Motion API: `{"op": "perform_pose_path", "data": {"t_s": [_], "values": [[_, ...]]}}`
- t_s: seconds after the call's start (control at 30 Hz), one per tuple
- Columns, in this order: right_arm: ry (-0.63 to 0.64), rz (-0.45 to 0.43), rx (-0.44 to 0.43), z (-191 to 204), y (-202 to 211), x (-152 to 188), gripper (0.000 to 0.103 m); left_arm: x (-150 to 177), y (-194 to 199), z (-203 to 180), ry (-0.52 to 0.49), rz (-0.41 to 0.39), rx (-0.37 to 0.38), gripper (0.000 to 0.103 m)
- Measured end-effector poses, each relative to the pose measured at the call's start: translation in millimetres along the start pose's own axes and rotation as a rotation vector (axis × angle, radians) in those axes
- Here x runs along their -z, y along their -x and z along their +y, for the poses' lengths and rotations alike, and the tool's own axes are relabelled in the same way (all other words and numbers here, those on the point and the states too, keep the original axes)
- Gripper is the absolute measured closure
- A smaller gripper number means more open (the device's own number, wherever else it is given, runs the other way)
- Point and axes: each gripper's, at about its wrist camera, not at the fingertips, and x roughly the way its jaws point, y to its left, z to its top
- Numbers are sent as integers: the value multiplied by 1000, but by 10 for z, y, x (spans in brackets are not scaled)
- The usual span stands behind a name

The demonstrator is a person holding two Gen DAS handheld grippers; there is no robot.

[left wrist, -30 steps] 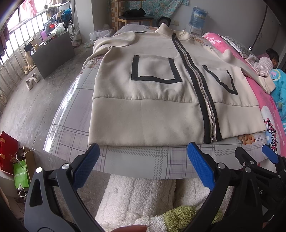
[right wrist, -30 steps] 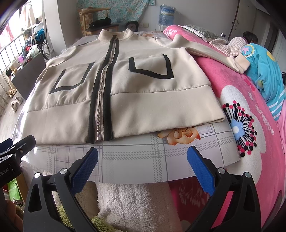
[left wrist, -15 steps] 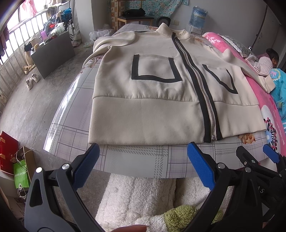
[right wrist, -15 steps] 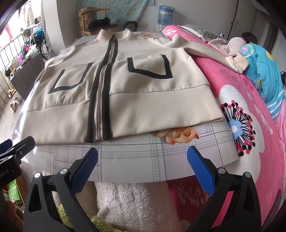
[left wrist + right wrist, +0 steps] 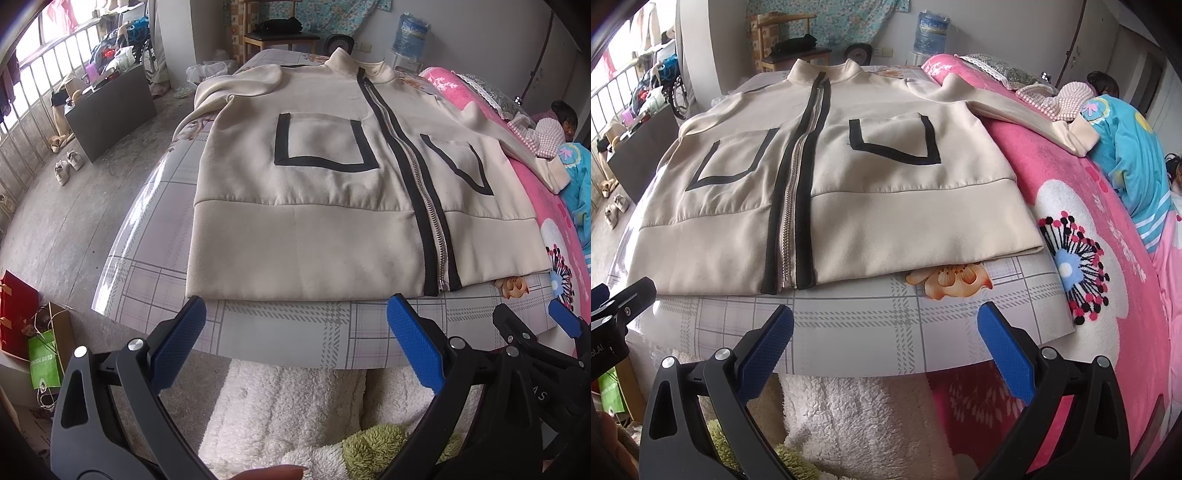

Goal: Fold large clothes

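Note:
A cream zip-up jacket [image 5: 314, 221] [image 5: 871, 206] with black pocket outlines and a closed zipper lies flat, front up, on a plaid plastic sheet [image 5: 295, 332] [image 5: 894, 325] over the bed. Its hem faces me. The right sleeve [image 5: 1027, 114] stretches out across the pink blanket; the left sleeve [image 5: 207, 92] hangs over the far left edge. My left gripper [image 5: 295, 332] is open just short of the hem, left of the zipper end. My right gripper [image 5: 886, 336] is open in front of the hem, right of the zipper. Both hold nothing.
A pink flowered blanket [image 5: 1108, 258] covers the bed's right side, where a person in blue [image 5: 1123, 147] lies. A white fluffy cloth [image 5: 277, 413] hangs below the sheet. Left on the floor are a dark cabinet [image 5: 110, 107], shoes [image 5: 66, 166] and paper bags [image 5: 40, 350].
Both grippers have crept slightly forward toward the jacket hem. The jacket has not moved and both grippers stay open.

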Motion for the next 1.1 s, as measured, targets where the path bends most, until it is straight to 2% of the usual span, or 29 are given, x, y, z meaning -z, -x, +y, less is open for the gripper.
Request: {"op": "perform_pose_path", "data": {"t_s": [0.8, 1.1], "values": [[41, -26, 47, 27, 48, -43, 6, -21, -10, -23, 1, -2, -5, 8], [55, -48, 76, 39, 86, -126, 6, -129, -10, -33, 3, -5, -7, 8]]}}
